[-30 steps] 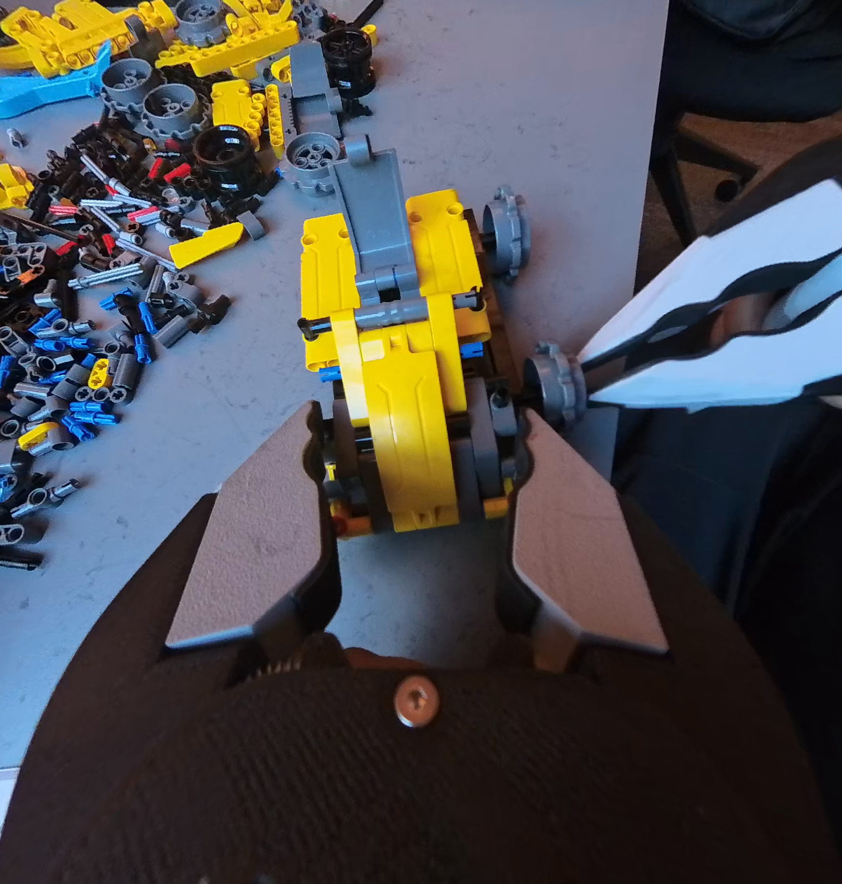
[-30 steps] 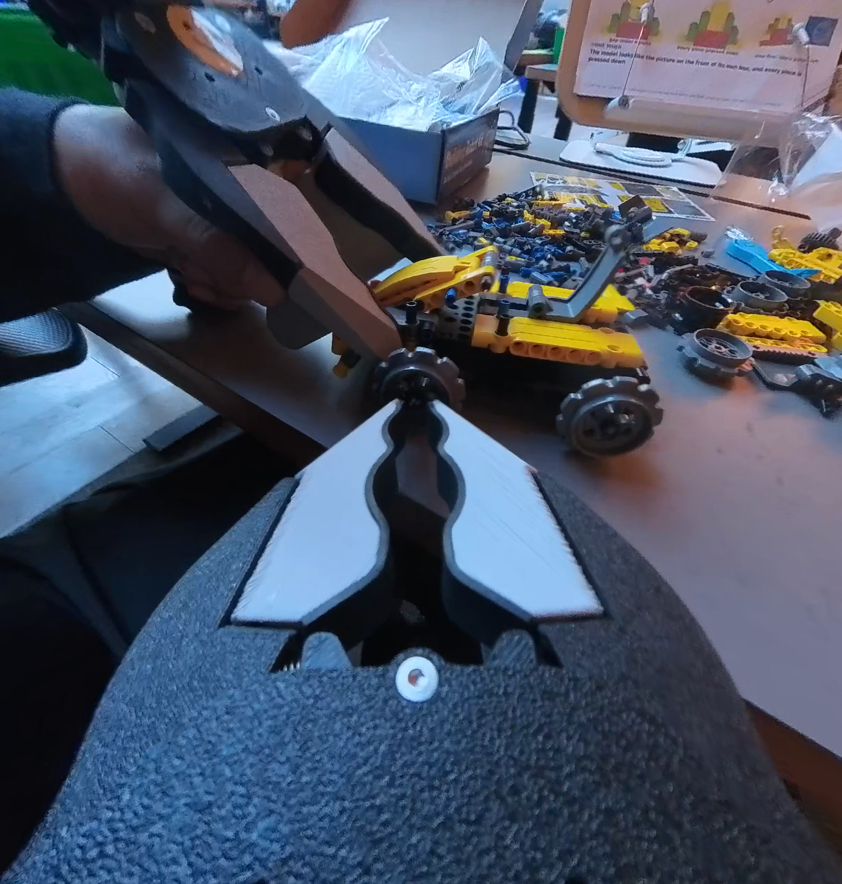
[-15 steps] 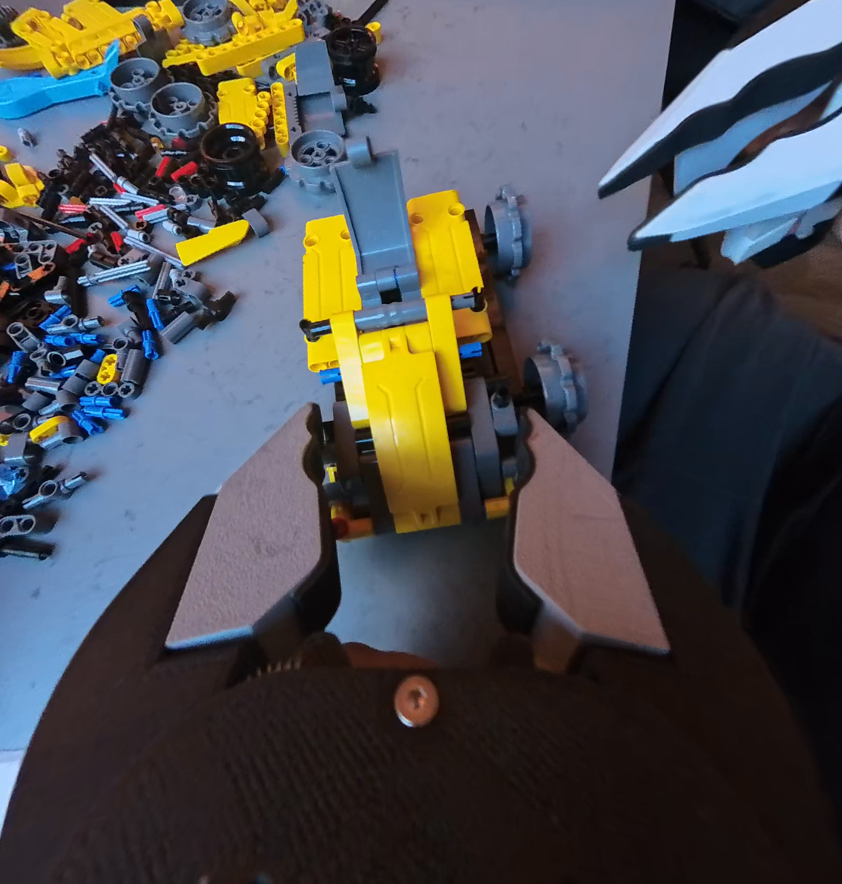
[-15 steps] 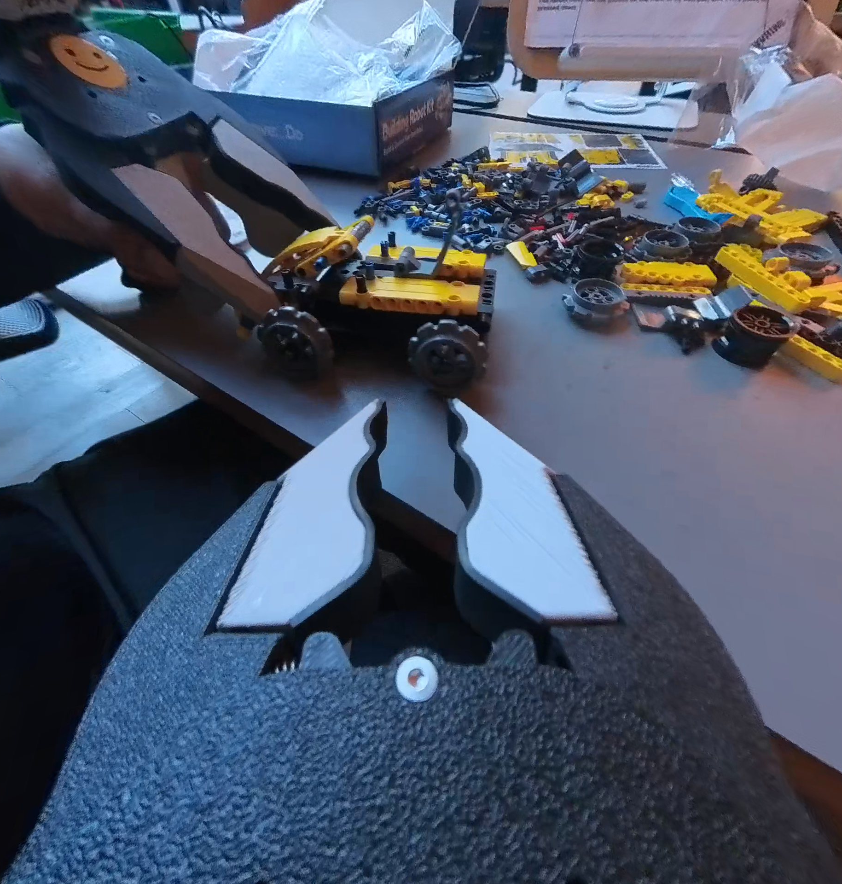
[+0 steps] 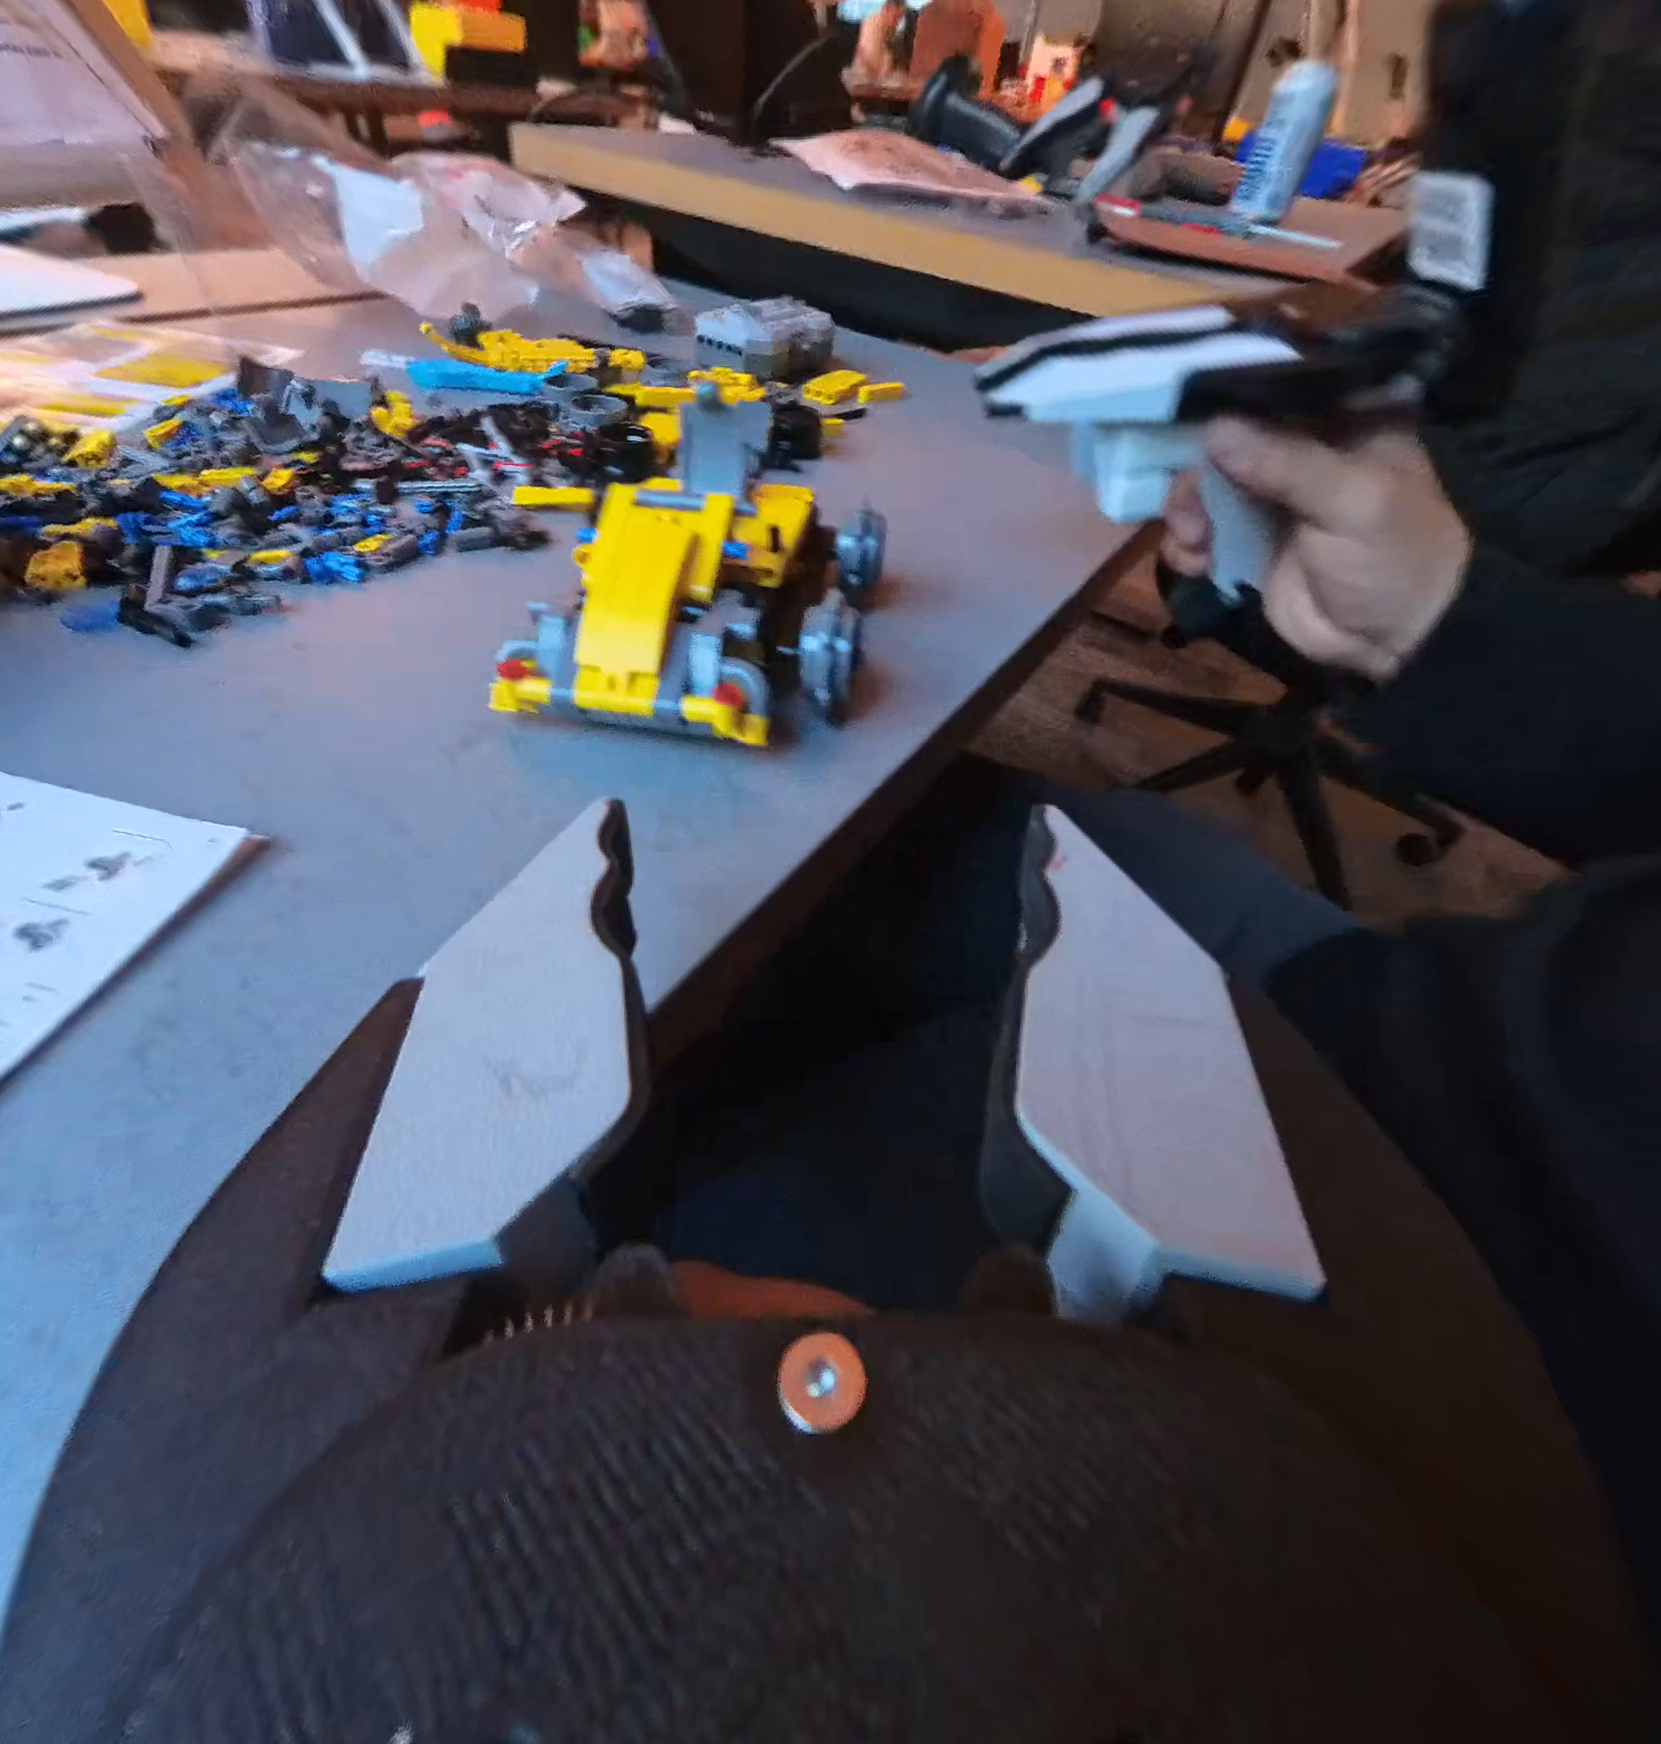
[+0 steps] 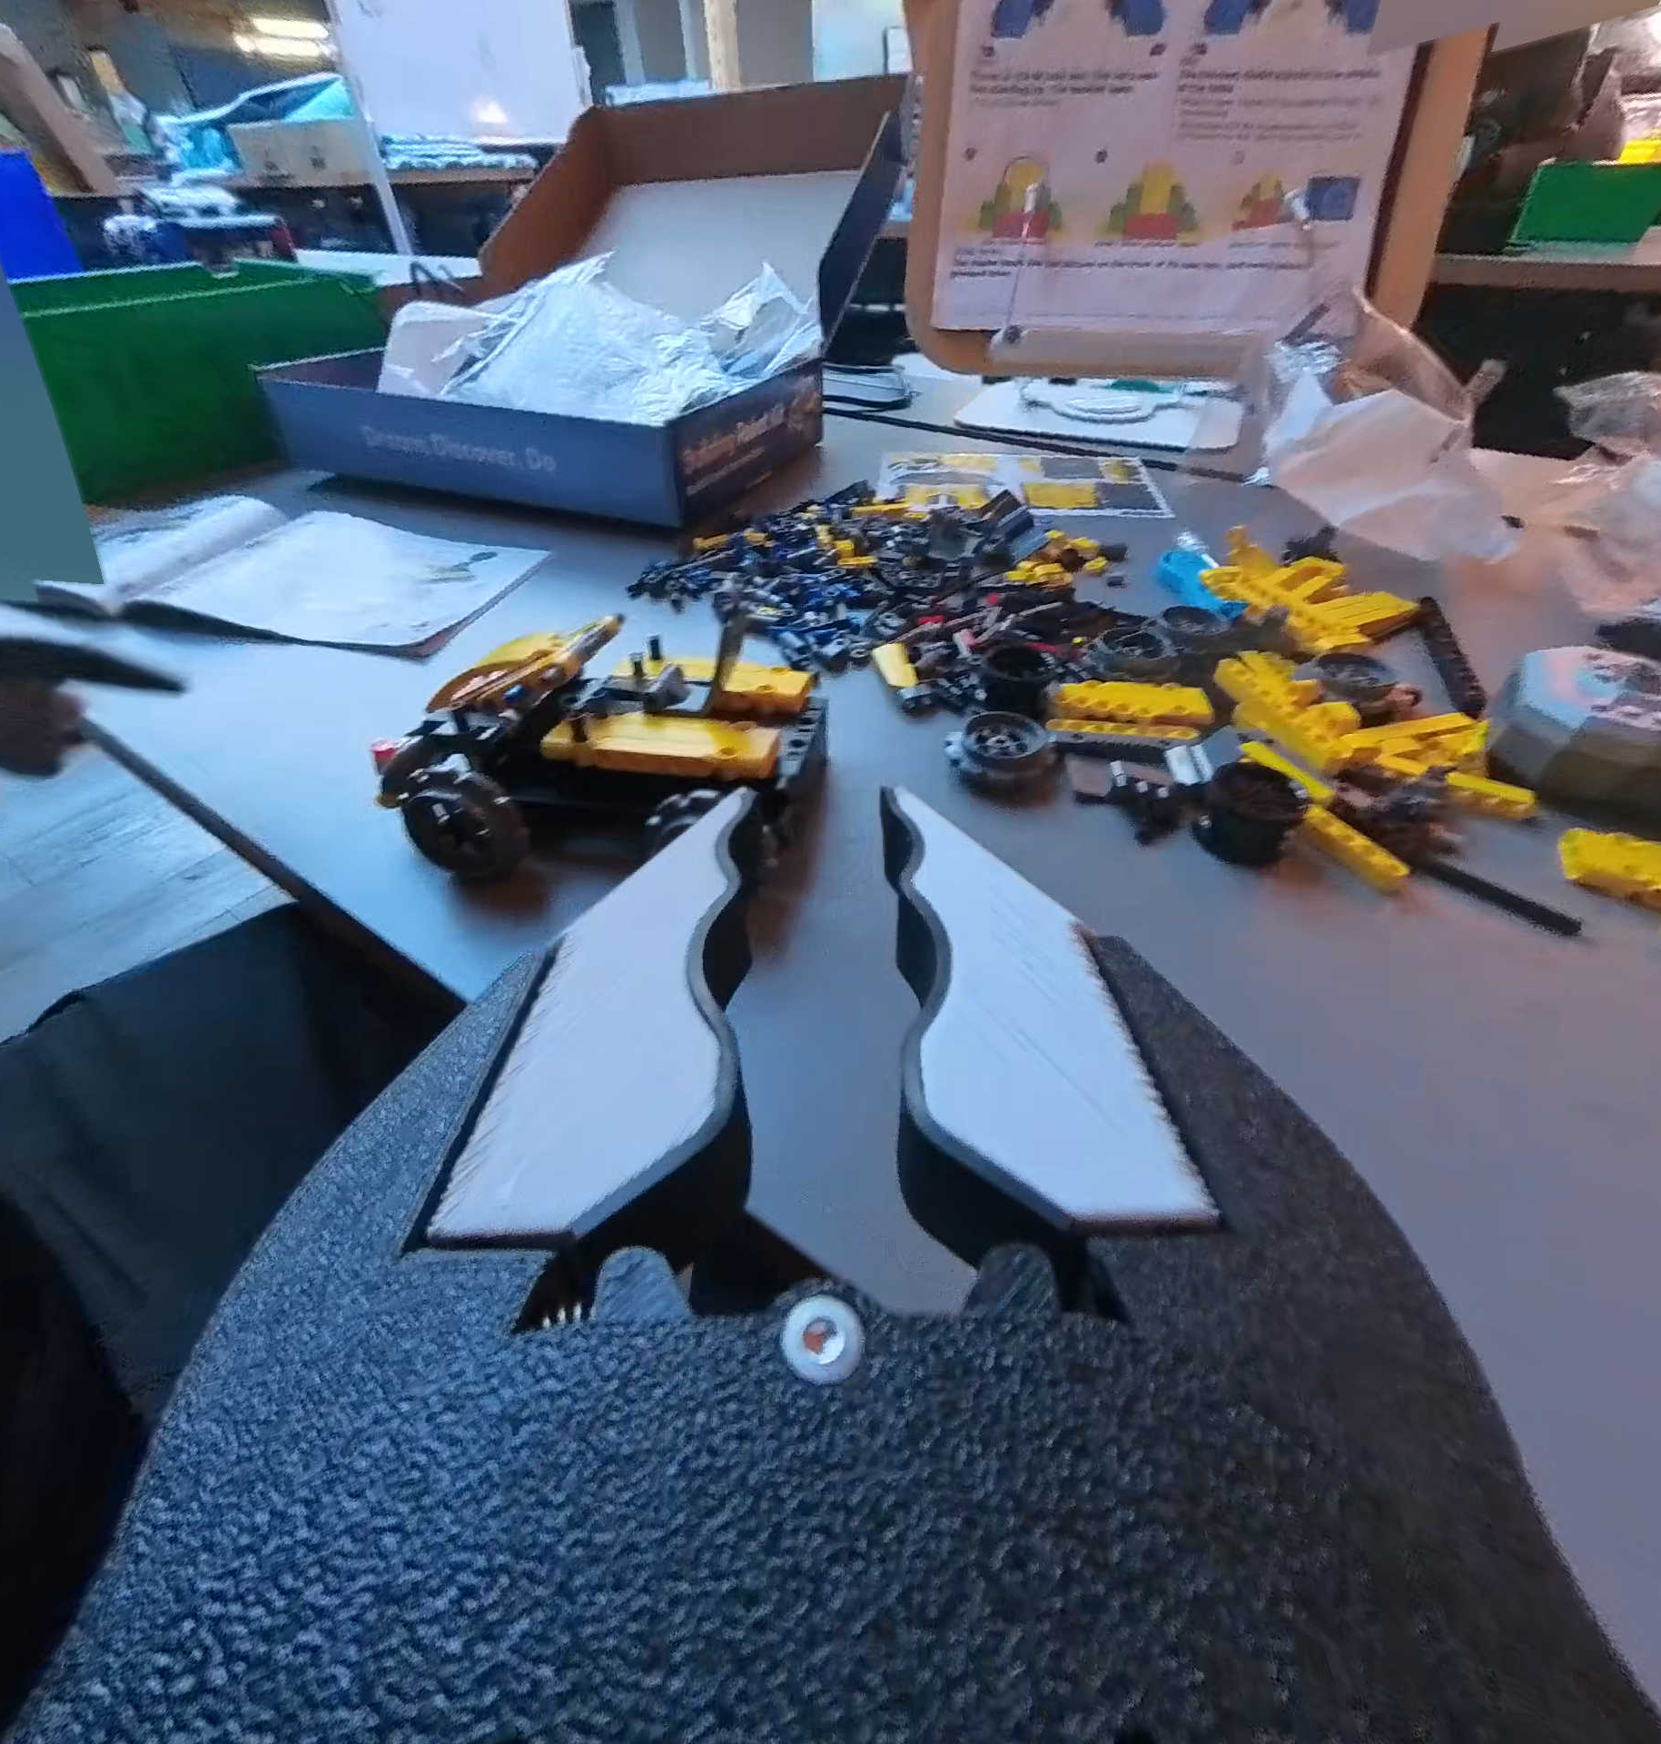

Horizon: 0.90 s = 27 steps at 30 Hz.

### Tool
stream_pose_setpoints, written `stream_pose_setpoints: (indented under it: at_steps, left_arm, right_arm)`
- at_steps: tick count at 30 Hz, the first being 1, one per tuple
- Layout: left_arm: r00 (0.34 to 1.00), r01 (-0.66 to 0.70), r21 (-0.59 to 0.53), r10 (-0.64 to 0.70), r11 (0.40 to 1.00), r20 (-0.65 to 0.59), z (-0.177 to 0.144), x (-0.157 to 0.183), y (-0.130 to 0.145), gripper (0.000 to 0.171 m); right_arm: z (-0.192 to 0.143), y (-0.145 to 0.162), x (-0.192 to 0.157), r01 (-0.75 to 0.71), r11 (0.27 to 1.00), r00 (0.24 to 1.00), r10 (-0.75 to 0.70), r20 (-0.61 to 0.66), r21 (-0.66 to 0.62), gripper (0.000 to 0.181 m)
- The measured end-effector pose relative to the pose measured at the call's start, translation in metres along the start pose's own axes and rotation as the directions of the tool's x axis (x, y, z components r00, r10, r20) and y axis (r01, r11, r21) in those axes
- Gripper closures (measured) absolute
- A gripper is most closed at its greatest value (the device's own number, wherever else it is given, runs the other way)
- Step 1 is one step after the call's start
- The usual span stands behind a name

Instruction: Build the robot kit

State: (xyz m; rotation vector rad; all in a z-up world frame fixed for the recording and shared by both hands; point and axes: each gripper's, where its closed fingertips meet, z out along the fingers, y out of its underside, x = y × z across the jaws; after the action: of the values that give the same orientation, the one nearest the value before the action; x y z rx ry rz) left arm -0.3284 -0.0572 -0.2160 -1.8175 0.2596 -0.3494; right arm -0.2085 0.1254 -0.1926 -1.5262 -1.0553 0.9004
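A yellow and grey brick-built car (image 5: 685, 613) stands on its wheels on the grey table (image 5: 354, 774), near the table's right edge. It also shows in the right wrist view (image 6: 609, 746). My left gripper (image 5: 826, 830) is open and empty, drawn back from the car and over the table's edge. My right gripper (image 6: 812, 812) is open a little and empty, just in front of the car's rear wheel. The right gripper also shows in the left wrist view (image 5: 1119, 377), held in a hand above the table's edge.
A heap of loose yellow, blue, black and grey bricks and wheels (image 6: 1138, 661) lies behind the car. An open booklet (image 6: 317, 576), a blue box with plastic bags (image 6: 562, 415) and an upright instruction board (image 6: 1166, 170) stand farther back. An office chair base (image 5: 1279, 746) is beside the table. Some 25 cm of space lies between my two pairs of fingers.
My left gripper let go of the car, opened wide and pulled back and up. My right gripper left the car's wheel, opened slightly and moved away to the side.
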Motion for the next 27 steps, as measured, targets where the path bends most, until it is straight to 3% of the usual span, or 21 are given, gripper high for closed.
stream_pose_setpoints:
  at_steps: [5,11,21,27]
  left_arm:
    - [0.986,-0.155,0.006,0.155,0.988,-0.066,-0.007,0.023,0.019,0.102]
    - [0.979,-0.129,-0.013,0.125,0.992,-0.164,-0.002,0.029,0.026,0.113]
    - [0.958,-0.131,-0.047,0.114,0.99,-0.261,0.011,0.035,0.031,0.116]
    - [0.954,-0.1,-0.066,0.077,0.993,-0.291,0.015,0.035,0.032,0.117]
  right_arm:
    - [0.021,-0.012,0.039,0.03,0.999,0.999,-0.031,-0.027,-0.043,0.152]
    - [0.051,-0.011,0.078,0.14,0.983,0.982,-0.152,-0.107,-0.115,0.151]
    - [0.074,-0.003,0.082,0.278,0.94,0.938,-0.31,-0.153,-0.199,0.15]
    - [0.072,-0.007,0.081,0.311,0.933,0.923,-0.342,-0.177,-0.18,0.162]
